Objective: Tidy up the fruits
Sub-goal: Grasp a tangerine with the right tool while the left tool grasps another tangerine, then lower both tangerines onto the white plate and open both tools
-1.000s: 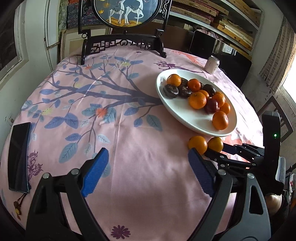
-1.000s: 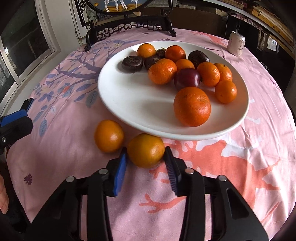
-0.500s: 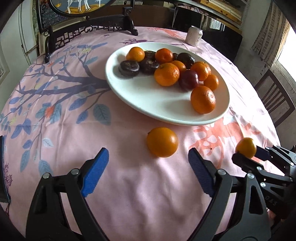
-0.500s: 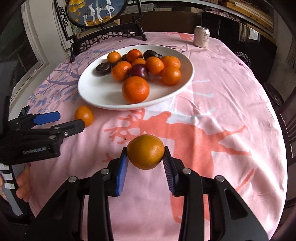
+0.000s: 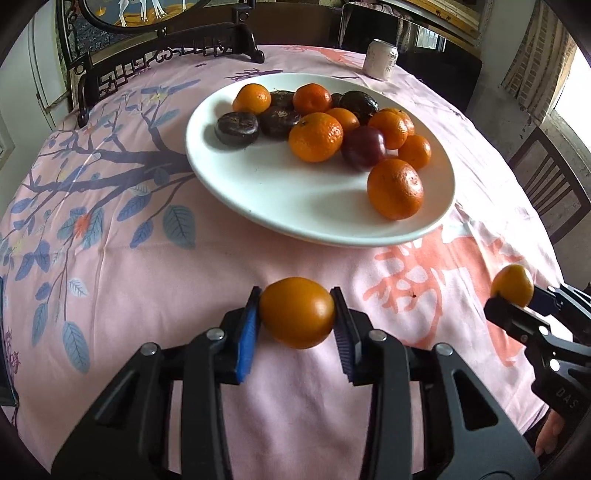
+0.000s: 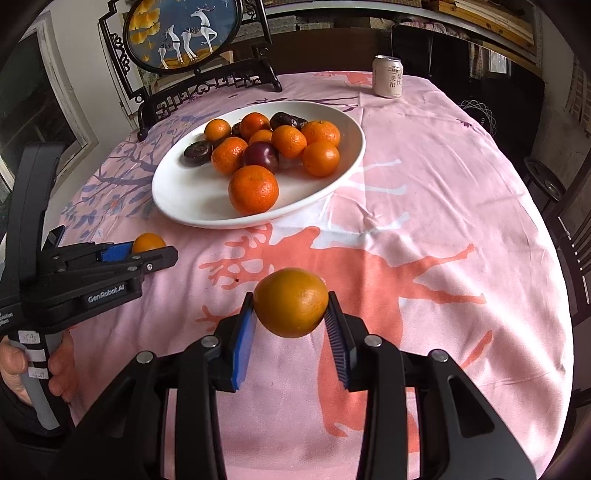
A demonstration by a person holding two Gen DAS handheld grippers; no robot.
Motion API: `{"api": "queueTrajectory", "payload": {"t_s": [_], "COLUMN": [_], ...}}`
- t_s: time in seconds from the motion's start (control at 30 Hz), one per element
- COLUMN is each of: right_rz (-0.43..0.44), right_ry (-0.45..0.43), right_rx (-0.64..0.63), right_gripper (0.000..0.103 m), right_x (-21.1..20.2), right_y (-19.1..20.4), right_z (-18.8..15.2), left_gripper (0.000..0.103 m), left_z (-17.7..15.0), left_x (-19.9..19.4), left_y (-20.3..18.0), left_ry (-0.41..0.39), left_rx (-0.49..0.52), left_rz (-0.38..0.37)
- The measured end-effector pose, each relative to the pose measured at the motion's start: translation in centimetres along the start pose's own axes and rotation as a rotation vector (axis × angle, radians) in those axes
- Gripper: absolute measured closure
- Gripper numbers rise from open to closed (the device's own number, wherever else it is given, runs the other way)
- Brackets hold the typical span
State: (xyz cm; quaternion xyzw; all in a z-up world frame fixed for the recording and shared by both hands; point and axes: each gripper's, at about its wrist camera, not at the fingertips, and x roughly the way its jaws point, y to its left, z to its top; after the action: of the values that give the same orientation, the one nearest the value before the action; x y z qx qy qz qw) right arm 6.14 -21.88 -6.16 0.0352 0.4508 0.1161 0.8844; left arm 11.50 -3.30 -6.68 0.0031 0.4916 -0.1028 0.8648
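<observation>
My left gripper (image 5: 295, 293) is shut on a loose orange (image 5: 297, 314), its blue pads pressing both sides, low over the pink tablecloth in front of the white plate (image 5: 295, 199). The right wrist view shows the same left gripper (image 6: 157, 253) and its orange (image 6: 147, 242) at the left. My right gripper (image 6: 291, 299) is shut on a second orange (image 6: 291, 304), held above the cloth to the right of the plate (image 6: 192, 199). Across in the left wrist view, that right gripper (image 5: 515, 297) and its orange (image 5: 511, 284) sit at the right edge. Several mandarins, dark fruits and a plum lie on the plate.
A white drink can (image 6: 387, 75) stands at the far side of the round table. A dark carved stand with a round deer picture (image 6: 184, 33) is behind the plate. A wooden chair (image 5: 546, 192) is at the right. A person's hand (image 6: 22, 369) holds the left gripper's handle.
The left gripper came forward and down to the loose orange and shut on it. The right gripper drew its orange up and back from the plate's edge.
</observation>
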Motion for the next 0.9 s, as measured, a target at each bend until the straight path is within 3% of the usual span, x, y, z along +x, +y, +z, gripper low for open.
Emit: {"api": "queueTrajectory", "payload": {"t_s": [0.23, 0.47, 0.67, 0.9], "right_rz": [0.011, 0.052, 0.093, 0.078], "right_ry": [-0.002, -0.006, -0.048, -0.023], "right_rx": [-0.03, -0.068, -0.102, -0.136], "right_gripper": [0.065, 0.065, 0.065, 0.065], "right_x": [0.0, 0.2, 1.3, 4.8], "right_y": [1.9, 3.8, 5.3, 5.9], "right_z": [0.6, 2.3, 6.1, 9.5], "left_gripper": [0.066, 0.066, 0.066, 0.065], "left_z": [-1.1, 1.3, 6.3, 11.0], "left_x": [-3.9, -6.2, -3.9, 0.6], "left_y": [0.3, 1.8, 2.9, 3.4], "left_ry": [-0.051, -0.11, -0.098, -0.029], "left_rx": [0.005, 0.003, -0.036, -0.069], "left_rz": [-0.055, -0.036, -0.059, -0.045]}}
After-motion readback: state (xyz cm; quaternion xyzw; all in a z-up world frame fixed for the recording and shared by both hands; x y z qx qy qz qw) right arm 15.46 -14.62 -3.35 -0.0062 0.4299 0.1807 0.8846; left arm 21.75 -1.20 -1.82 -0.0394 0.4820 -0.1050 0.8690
